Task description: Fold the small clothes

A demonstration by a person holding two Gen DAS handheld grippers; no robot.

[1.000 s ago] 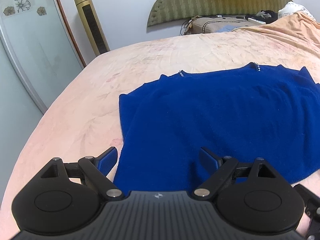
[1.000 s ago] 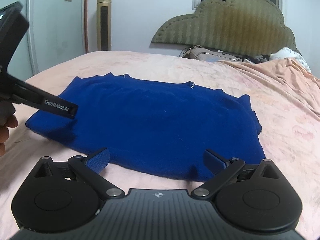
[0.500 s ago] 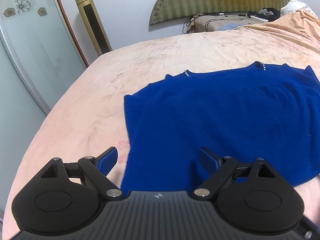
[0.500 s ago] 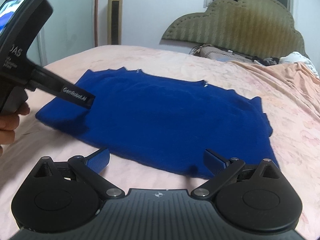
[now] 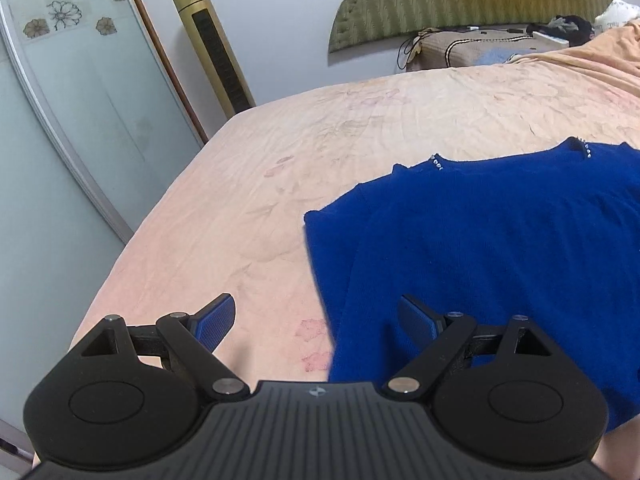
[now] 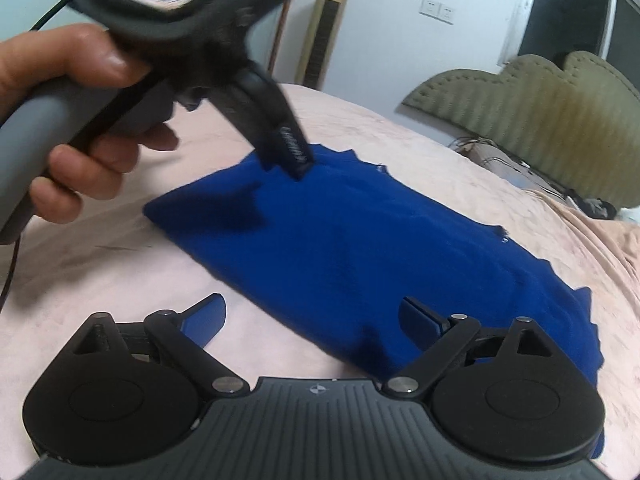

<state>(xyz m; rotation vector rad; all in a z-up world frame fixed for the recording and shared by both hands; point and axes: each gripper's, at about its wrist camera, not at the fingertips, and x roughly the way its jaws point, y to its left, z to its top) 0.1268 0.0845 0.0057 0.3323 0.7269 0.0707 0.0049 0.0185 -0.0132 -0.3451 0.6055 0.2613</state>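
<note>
Since a second ago my left gripper (image 5: 316, 320) has slid leftward off the blue sweater (image 5: 500, 248), which now fills only the right of its view. Its tongs are spread wide, straddling the sweater's left edge over the pink bedsheet (image 5: 280, 168). My right gripper (image 6: 312, 320) is wide open too, empty, at the sweater's near hem. Sweater lies flat on the bed.
</note>
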